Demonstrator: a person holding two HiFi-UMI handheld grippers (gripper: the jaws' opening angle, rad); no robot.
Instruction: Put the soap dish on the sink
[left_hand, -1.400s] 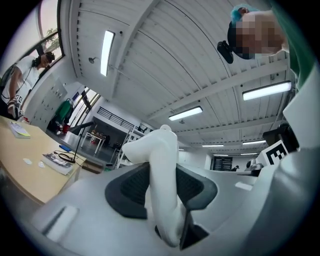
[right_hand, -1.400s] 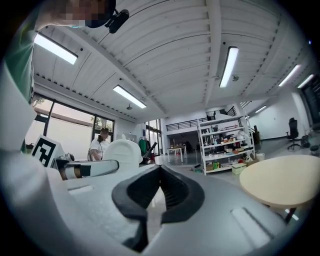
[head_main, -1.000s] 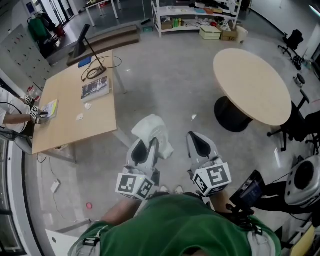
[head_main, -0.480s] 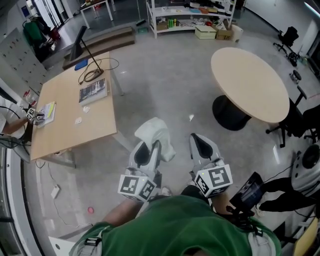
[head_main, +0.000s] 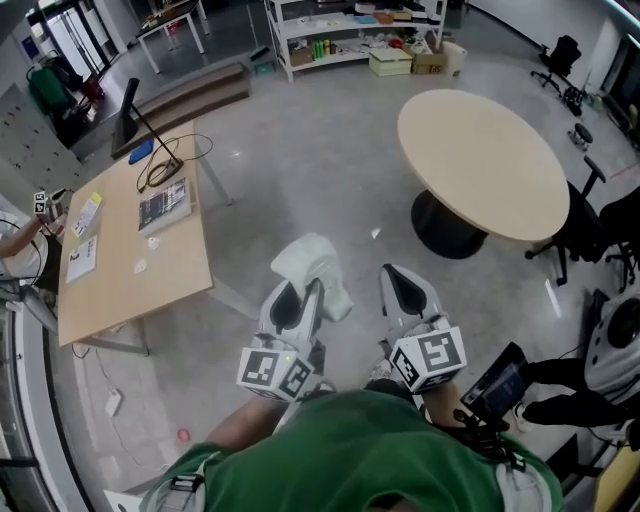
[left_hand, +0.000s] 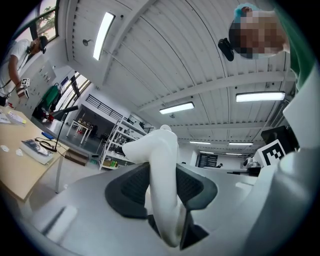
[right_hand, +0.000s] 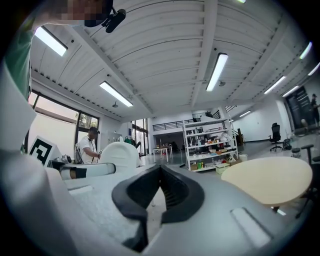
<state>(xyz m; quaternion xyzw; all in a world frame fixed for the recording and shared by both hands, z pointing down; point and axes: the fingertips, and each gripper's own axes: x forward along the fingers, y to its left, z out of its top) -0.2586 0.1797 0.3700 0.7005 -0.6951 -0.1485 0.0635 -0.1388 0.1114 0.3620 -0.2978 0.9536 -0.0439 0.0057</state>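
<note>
A white soap dish (head_main: 313, 262) stands on edge between the jaws of my left gripper (head_main: 301, 292), which is shut on it. I carry it at waist height over the grey floor. In the left gripper view the soap dish (left_hand: 161, 165) rises as a curved white slab pinched between the dark pads. My right gripper (head_main: 401, 288) rides beside it, shut with nothing in it. The right gripper view shows its pads (right_hand: 172, 192) closed together, with the soap dish (right_hand: 120, 152) off to the left. No sink is in view.
A rectangular wooden table (head_main: 130, 270) with papers and a cable stands to the left, a person's arm (head_main: 20, 240) at its edge. A round table (head_main: 480, 165) is ahead on the right, with office chairs (head_main: 600, 235) beyond it. Shelves (head_main: 340, 30) line the far wall.
The room has slid past in the head view, both tables shifting left. The grippers keep the same pose in front of the body, the soap dish still held.
</note>
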